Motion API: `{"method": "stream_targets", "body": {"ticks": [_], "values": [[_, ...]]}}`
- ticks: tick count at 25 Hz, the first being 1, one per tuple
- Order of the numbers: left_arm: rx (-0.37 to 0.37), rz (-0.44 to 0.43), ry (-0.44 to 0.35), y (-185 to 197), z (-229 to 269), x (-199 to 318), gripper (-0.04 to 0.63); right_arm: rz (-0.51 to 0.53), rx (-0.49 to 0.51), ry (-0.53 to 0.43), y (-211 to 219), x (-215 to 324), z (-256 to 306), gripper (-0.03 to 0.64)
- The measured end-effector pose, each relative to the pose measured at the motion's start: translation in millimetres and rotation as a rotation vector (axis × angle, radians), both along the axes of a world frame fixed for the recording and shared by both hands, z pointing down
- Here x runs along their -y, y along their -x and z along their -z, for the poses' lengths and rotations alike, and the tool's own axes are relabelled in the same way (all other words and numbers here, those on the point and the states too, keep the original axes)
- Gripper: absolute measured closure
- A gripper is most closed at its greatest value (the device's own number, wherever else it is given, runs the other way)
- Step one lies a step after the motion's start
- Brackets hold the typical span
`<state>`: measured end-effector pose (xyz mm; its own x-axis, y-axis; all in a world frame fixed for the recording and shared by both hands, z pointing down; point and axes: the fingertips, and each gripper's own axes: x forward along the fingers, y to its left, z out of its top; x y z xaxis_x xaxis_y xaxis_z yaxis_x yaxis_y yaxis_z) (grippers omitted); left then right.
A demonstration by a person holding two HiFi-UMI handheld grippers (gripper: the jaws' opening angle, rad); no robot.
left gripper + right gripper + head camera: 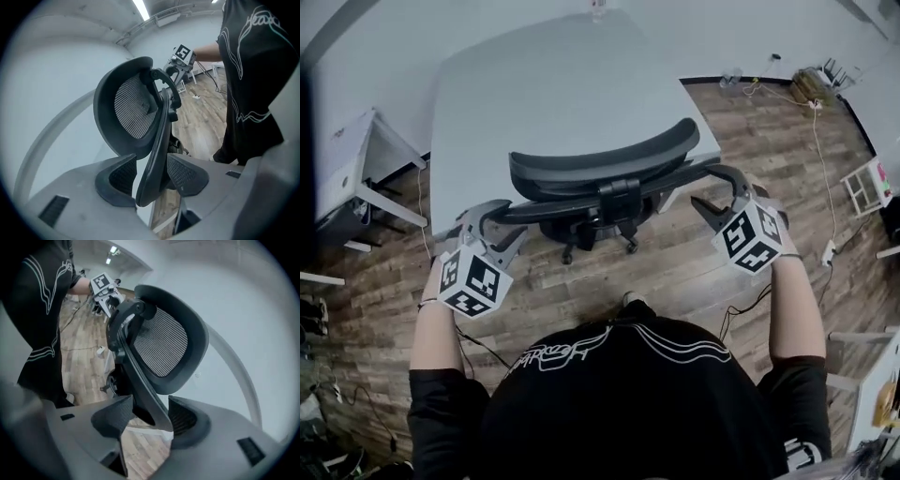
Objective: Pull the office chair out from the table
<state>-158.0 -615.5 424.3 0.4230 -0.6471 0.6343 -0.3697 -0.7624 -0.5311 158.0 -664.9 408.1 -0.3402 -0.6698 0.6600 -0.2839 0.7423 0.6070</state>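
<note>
A black office chair with a mesh backrest (605, 159) is tucked against the near edge of the grey table (534, 75). Its curved rear bar (581, 202) spans both sides. My left gripper (499, 228) straddles the left end of that bar. In the left gripper view (152, 176) the bar tip (150, 187) lies between the spread pads, with a gap showing at the left pad. My right gripper (722, 192) straddles the right end. In the right gripper view (147, 416) the jaws stand wide around the bar (150, 411).
The chair's caster base (600, 239) sits on wood flooring under the table edge. A white desk (347, 169) stands at the left and a white rack (867, 187) at the right. Cables (825, 141) trail across the floor at the right. The person's black-shirted torso (619, 403) is directly behind the chair.
</note>
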Motion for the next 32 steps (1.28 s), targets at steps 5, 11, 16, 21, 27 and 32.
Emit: {"method": "stream_targets", "body": {"ticks": [5, 11, 16, 21, 27, 32], "values": [[0.136, 0.028, 0.006, 1, -19, 10, 0.403, 0.079, -0.126, 0.021, -7, 30, -13, 0.374], [0.251, 0.03, 0.062, 2, -32, 13, 0.403, 0.225, -0.188, 0.104, -5, 36, -25, 0.374], [0.403, 0.022, 0.113, 10, -49, 17, 0.445, 0.339, -0.298, 0.102, -4, 42, -48, 0.376], [0.451, 0.022, 0.172, 11, -48, 19, 0.454, 0.465, -0.369, 0.164, -7, 40, -52, 0.455], [0.515, 0.053, 0.257, 12, -54, 18, 0.459, 0.552, -0.32, 0.314, -6, 36, -57, 0.469], [0.534, 0.085, 0.262, 14, -50, 30, 0.459, 0.549, -0.296, 0.287, -4, 46, -52, 0.471]]}}
